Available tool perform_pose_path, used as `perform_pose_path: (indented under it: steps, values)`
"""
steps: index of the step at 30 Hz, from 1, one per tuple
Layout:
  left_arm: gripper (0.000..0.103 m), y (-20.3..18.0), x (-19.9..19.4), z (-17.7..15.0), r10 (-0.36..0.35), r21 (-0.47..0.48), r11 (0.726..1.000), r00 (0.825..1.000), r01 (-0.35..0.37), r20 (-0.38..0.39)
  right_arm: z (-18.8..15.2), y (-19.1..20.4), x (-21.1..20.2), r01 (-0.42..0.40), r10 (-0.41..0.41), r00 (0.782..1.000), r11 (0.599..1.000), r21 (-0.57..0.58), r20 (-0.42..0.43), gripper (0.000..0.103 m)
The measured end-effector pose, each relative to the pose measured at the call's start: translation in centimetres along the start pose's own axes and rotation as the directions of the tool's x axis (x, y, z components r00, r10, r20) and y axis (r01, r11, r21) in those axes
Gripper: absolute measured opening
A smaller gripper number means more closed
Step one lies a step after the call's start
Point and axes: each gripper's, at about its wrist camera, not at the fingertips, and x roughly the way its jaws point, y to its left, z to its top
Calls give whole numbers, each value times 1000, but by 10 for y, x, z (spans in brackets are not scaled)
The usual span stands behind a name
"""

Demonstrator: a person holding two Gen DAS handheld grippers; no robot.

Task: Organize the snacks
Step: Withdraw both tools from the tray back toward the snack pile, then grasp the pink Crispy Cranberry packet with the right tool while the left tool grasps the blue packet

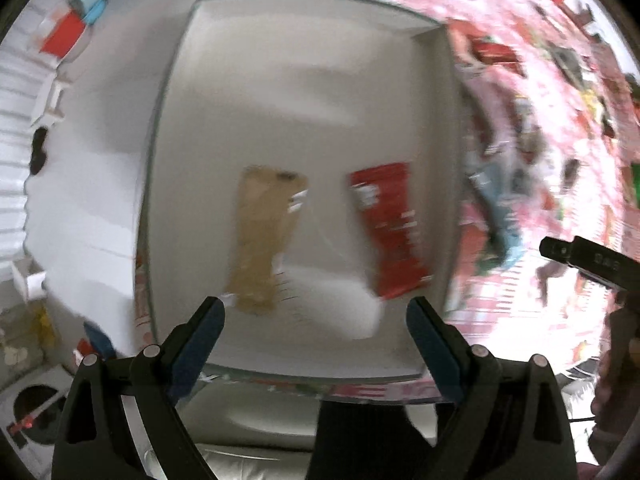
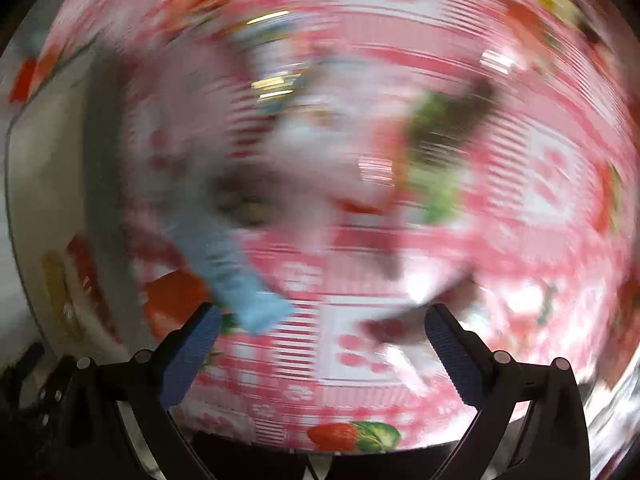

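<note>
- Writing: white print on the red rectangular snack packet (image 1: 387,227) & on the tan/brown flat snack packet (image 1: 265,240), too blurred to read; no brand legible.
- Left gripper (image 1: 316,312): black frame w/ blue pads, jaws wide apart, nothing between them, touching nothing. Points down over the shallow white rectangular tray (image 1: 280,80).
- Right gripper (image 2: 322,320): same build, jaws spread wide, empty, above the pink strawberry-print tablecloth (image 2: 520,200). View heavily smeared.
- Snacks in tray: tan packet left, red packet right, lying flat, apart from each other, both in the tray's near half. Rest of tray floor bare.
- Light-blue snack packet (image 2: 236,276) lies on the cloth just beside the right gripper's left-hand finger; whether it touches, can't tell. Also seen in left view, just outside the tray's right wall.
- More wrappers on cloth (green, dark, red) too blurred to name.
- Tray sits on the cloth, at the table's left end.
</note>
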Motion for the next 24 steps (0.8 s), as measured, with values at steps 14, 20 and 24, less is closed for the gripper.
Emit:
perform_pose_path:
  steps: [14,20,24]
  values:
    - [94,-123,-9,36,-149,155,975,986,158,-69,-37,-64,23,-48,99,989,921,386,-114,102]
    - [94,-146,26,44,-147,28,988,977,153,-152,-21,-62,34,25,-1,995,969,246,-99,102]
    - [94,-147,48,46,-114,-73,992,977,102,-179,-13,-63,28,8,7,995,988,154,-100,102]
